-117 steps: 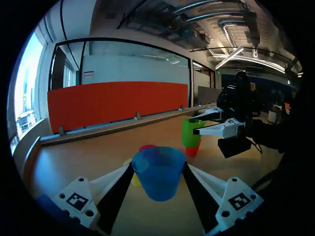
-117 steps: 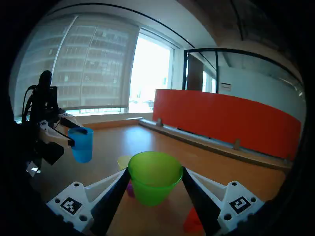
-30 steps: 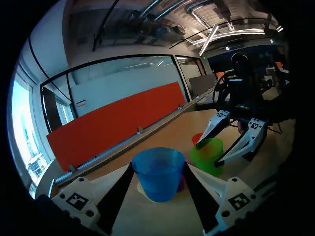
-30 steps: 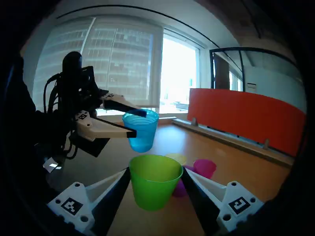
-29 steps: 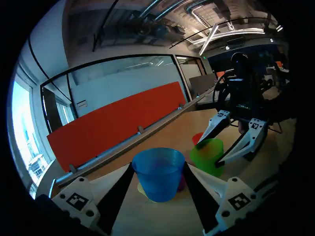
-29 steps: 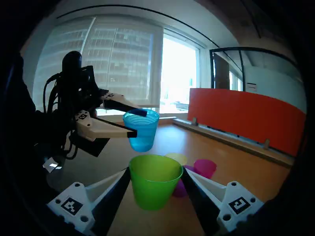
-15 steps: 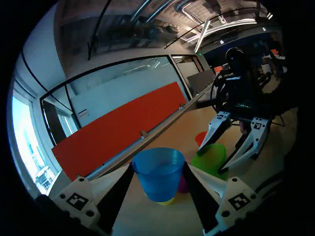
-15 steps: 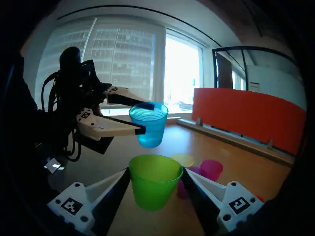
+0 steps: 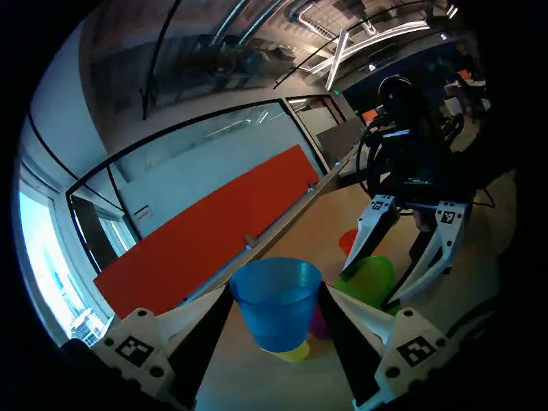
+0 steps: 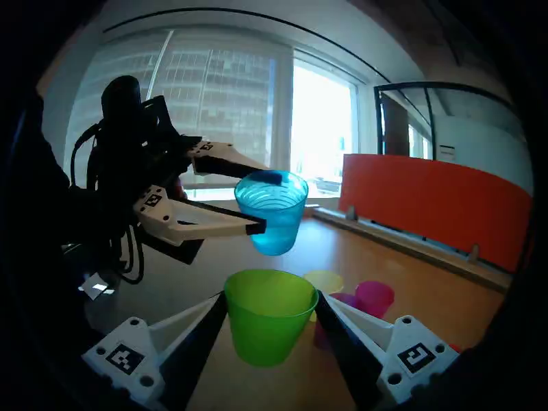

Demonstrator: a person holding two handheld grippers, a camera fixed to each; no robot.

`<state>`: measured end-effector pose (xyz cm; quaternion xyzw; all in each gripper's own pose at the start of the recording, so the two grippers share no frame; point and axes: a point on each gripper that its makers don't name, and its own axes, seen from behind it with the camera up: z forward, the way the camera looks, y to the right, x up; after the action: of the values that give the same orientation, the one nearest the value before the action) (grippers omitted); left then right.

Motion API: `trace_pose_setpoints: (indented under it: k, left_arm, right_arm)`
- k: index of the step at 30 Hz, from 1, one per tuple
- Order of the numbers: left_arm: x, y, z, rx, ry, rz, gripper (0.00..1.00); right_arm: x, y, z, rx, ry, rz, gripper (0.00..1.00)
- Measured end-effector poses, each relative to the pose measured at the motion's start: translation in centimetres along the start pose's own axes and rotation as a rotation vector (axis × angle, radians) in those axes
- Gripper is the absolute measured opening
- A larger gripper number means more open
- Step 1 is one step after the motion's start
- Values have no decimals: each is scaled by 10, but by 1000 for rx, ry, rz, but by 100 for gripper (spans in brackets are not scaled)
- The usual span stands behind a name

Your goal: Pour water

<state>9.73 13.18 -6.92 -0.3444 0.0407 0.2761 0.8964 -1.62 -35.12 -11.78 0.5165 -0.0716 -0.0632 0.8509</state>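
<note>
My left gripper (image 9: pixel 275 312) is shut on a translucent blue cup (image 9: pixel 276 301), held in the air. In the right gripper view that blue cup (image 10: pixel 272 211) tilts toward the green one, with the left gripper (image 10: pixel 264 203) reaching in from the left. My right gripper (image 10: pixel 270 322) is shut on an upright green cup (image 10: pixel 269 314), just below the blue cup. In the left gripper view the green cup (image 9: pixel 366 281) sits lower right between the right gripper's white fingers (image 9: pixel 363 236). I cannot make out any water.
Yellow (image 10: pixel 325 281), magenta (image 10: pixel 373 296) and purple (image 10: pixel 322 330) cups stand on the wooden table (image 10: pixel 411 301) behind the green cup. A red cup (image 9: pixel 348 241) stands farther off. An orange panel (image 10: pixel 438 205) borders the table's far side, with windows beyond.
The blue cup has risen, moved closer over the green cup and tipped further toward it. The green cup has stayed about where it was.
</note>
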Motion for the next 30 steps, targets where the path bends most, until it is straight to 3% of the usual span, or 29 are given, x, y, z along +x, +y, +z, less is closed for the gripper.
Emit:
trace_pose_setpoints:
  k: [9,30]
  left_arm:
    - [5,-1,0,3,-1,73,87]
    - [16,2,2,12,-1,188,87]
  right_arm:
    - [1,0,0,0,1,-3,94]
    - [1,-4,1,6,-2,-8,94]
